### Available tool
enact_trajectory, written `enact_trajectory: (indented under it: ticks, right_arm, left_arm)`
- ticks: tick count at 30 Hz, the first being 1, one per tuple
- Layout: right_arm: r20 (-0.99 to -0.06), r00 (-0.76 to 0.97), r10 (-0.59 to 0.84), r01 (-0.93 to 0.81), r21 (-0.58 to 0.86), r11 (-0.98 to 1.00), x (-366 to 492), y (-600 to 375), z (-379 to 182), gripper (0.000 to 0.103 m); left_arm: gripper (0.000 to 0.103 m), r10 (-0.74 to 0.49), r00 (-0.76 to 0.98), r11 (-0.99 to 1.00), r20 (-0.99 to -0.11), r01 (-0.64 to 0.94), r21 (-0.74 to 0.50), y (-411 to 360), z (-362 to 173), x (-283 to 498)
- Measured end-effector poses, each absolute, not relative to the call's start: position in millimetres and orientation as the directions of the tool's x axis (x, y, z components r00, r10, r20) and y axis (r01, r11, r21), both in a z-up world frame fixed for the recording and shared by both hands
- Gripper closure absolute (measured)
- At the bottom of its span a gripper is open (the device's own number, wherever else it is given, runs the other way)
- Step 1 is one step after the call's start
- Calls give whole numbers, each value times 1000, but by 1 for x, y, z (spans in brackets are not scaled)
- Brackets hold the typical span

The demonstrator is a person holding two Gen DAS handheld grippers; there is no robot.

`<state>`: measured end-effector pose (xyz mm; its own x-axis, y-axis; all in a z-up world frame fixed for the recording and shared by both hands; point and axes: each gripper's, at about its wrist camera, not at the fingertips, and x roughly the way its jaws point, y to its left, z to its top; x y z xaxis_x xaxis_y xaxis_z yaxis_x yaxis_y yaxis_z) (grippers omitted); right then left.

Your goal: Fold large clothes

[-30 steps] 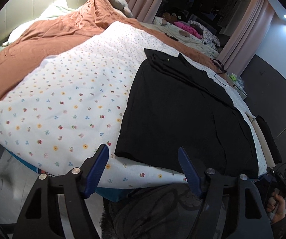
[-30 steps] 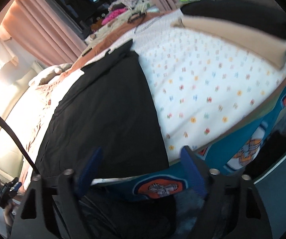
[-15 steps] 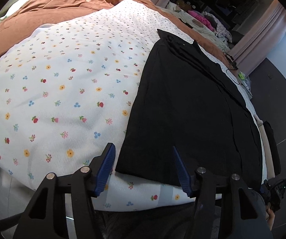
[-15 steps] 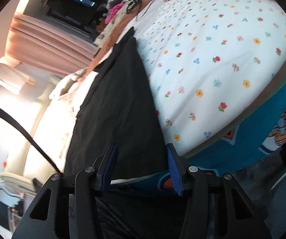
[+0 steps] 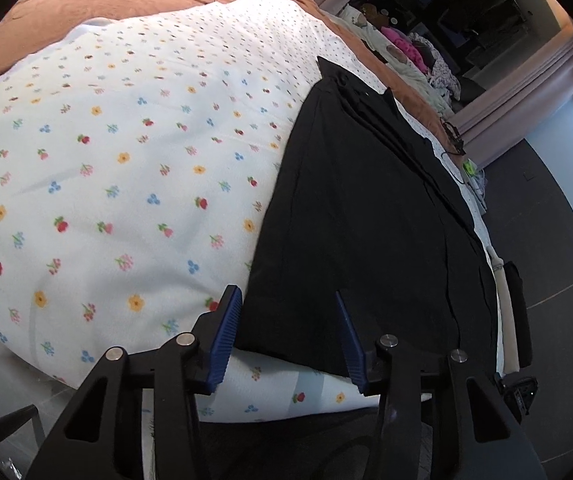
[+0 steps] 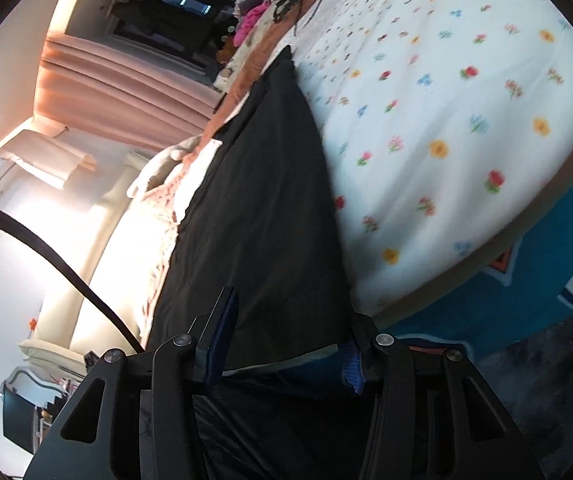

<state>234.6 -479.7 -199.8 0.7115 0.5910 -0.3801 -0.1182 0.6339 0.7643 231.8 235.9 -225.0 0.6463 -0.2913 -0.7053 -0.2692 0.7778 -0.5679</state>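
Left wrist view: the black garment lies flat on the floral blanket, long axis running straight away from both grippers. Its near hem sits between the spread fingers of the left gripper and of the right gripper; neither grips it.

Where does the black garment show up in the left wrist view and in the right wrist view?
Left wrist: black garment fills centre-right, its near hem between the left gripper fingers.
Right wrist: black garment runs up the centre-left, its near hem between the right gripper fingers.
Shared landmark: floral blanket under it.
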Motion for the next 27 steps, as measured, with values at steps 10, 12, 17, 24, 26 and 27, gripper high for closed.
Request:
enact_trajectory:
  ticks: [10, 12, 17, 24, 26, 27]
  right_arm:
    - [-266, 772, 577, -183, 777, 603, 228, -480, -181, 58]
    - [-306, 777, 550, -135, 773, 620, 236, -473, -184, 58]
    - [-280, 810, 516, -82, 816, 572, 234, -464, -185, 65]
    - [-321, 815, 482, -13, 822, 570, 240, -448, -174, 94]
    - [-341, 816, 467, 9, 815, 579, 239, -445, -167, 100]
    - [-331, 818, 471, 3, 821, 571, 237, -445, -162, 101]
  left_arm:
    - [55, -399, 674, 685, -622, -232, -691, 238, -230, 240]
    - [55, -400, 676, 681, -619, -233, -695, 240, -231, 245]
    - [55, -414, 675, 666, -610, -232, -709, 242, -234, 260]
    - [84, -375, 635, 701, -676, -283, -654, 239, -236, 276]
    - [90, -347, 647, 711, -678, -290, -641, 240, -231, 271]
    - [92, -344, 659, 711, -669, -282, -644, 241, -228, 269]
